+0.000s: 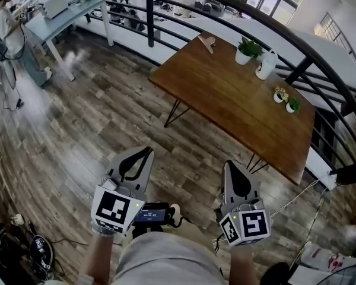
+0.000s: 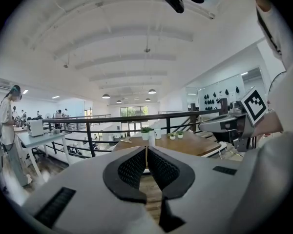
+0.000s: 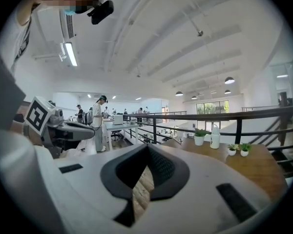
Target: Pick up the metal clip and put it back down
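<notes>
My jaws are pressed together on nothing, left gripper and right gripper alike. What may be the metal clip, too small to be sure, lies at the far corner of the wooden table, beside a potted plant and a white jug. It is well apart from both jaws, with only bare floor between.

Bright, even daylight from windows and ceiling lamps; soft shadows, strong fisheye bending at edges, slight blur.
</notes>
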A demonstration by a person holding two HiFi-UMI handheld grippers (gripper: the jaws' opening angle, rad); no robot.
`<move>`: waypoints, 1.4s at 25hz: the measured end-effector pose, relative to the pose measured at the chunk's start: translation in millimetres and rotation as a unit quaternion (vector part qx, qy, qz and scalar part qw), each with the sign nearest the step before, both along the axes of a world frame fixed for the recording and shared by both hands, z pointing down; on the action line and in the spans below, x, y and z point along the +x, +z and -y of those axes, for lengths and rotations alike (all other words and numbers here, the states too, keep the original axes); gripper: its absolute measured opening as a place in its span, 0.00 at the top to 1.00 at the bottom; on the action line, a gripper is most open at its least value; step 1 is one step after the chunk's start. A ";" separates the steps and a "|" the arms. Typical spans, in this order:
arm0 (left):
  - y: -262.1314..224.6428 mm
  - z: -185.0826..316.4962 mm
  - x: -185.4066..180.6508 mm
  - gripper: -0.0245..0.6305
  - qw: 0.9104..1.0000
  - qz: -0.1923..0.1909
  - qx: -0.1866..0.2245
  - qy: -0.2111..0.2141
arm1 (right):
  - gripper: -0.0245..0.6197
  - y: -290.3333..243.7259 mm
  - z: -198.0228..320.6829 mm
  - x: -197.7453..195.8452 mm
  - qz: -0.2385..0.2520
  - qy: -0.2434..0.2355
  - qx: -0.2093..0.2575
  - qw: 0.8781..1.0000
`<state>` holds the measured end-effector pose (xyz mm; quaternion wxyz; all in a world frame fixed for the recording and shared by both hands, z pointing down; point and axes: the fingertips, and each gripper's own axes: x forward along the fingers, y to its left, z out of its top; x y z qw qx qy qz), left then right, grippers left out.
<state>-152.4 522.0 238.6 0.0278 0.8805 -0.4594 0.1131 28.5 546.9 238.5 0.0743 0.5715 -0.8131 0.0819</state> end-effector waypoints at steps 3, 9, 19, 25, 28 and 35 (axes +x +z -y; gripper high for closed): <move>0.7 0.3 3.5 0.94 1.000 -0.004 -0.004 -0.001 | 0.96 2.3 0.7 1.6 0.002 0.000 -0.002 1.000; 4.2 2.6 6.3 0.92 1.000 -0.003 -0.013 -0.008 | 0.85 3.7 3.2 2.8 0.010 -0.008 -0.008 1.000; 10.5 1.5 22.5 0.79 0.999 0.002 -0.022 -0.023 | 0.77 7.3 6.4 19.5 0.020 -0.018 -0.010 1.000; 8.5 -0.5 29.5 0.79 0.999 0.001 -0.016 -0.039 | 0.77 10.9 6.8 32.1 0.022 -0.025 -0.012 0.999; 8.3 -1.7 34.6 0.79 0.999 0.003 -0.012 -0.042 | 0.77 12.2 5.8 39.3 0.020 -0.027 -0.011 0.999; 2.4 -1.0 41.6 0.79 0.999 0.006 0.007 -0.044 | 0.77 11.5 6.3 50.4 0.018 -0.024 -0.002 1.000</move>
